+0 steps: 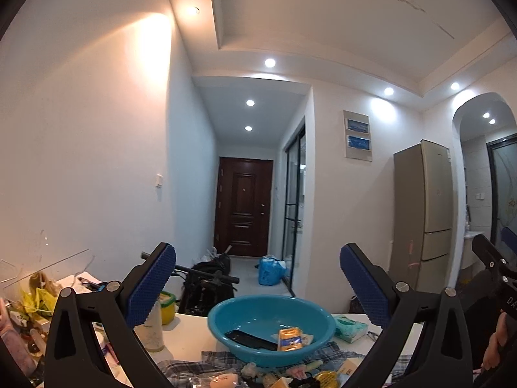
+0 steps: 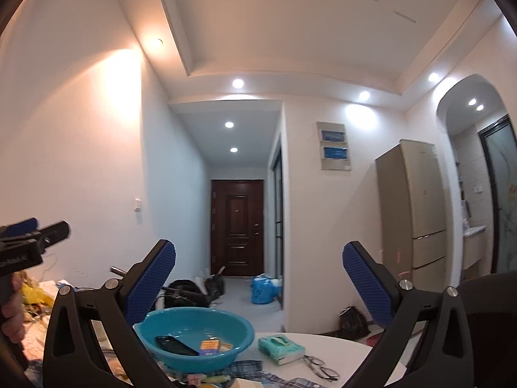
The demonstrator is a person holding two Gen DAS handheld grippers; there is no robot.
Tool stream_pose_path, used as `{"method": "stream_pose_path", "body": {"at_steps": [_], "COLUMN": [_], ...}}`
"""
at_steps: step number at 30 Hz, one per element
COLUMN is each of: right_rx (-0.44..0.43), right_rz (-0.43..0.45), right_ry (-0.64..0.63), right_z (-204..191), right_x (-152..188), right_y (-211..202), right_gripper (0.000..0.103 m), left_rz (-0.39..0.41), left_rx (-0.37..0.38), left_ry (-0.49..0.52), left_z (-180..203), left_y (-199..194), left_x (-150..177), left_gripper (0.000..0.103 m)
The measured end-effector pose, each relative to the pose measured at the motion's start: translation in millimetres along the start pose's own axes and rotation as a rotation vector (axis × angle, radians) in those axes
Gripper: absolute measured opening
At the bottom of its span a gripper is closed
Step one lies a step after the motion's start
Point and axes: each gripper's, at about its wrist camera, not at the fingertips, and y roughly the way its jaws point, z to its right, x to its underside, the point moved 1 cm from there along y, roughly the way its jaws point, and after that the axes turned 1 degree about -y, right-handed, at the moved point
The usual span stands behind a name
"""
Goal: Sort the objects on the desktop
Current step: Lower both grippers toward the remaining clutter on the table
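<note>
Both the left tool point(image 1: 258, 286) and the right tool point(image 2: 259, 287) are spread wide and hold nothing, raised above the counter point(image 2: 339, 342). The teal basin point(image 1: 271, 320) sits on it, a black remote point(image 1: 250, 339) and yellow box point(image 1: 290, 339) inside; a tissue pack point(image 2: 281, 349) lies just right of the basin, glasses point(image 2: 320, 368) beyond.

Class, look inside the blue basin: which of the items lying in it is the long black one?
The black remote-like bar, lying flat at the left of the blue basin. The orange-and-blue packet beside it is short and colourful.
</note>
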Motion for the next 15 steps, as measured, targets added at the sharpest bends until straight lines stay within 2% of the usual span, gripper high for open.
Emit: {"method": "stream_pose_path", "body": {"at_steps": [2, 8, 12, 15], "right_rx": [0.03, -0.065, -0.023, 0.003], "right_rz": [-0.025, -0.164, -0.191, -0.2], "right_ry": [0.0, 0.07, 0.045, 0.039], "right_z": [-3, 0, 4, 8], "right_x": [8, 33, 41, 47], "right_y": [-1, 7, 9, 6], "right_gripper": [0.103, 0.103, 0.103, 0.103], "left_rz": [-0.007, 0.008, -0.008, -0.061], "left_rx": [0.0, -0.011, -0.019, -0.006], "left_ry": [0.029, 0.038, 0.036, 0.026], "left_z": [5, 8, 6, 4], "left_y": [-4, -24, -24, -19], "left_x": [8, 29, 39, 54], "left_gripper": [0.103, 0.103, 0.103, 0.103]}}
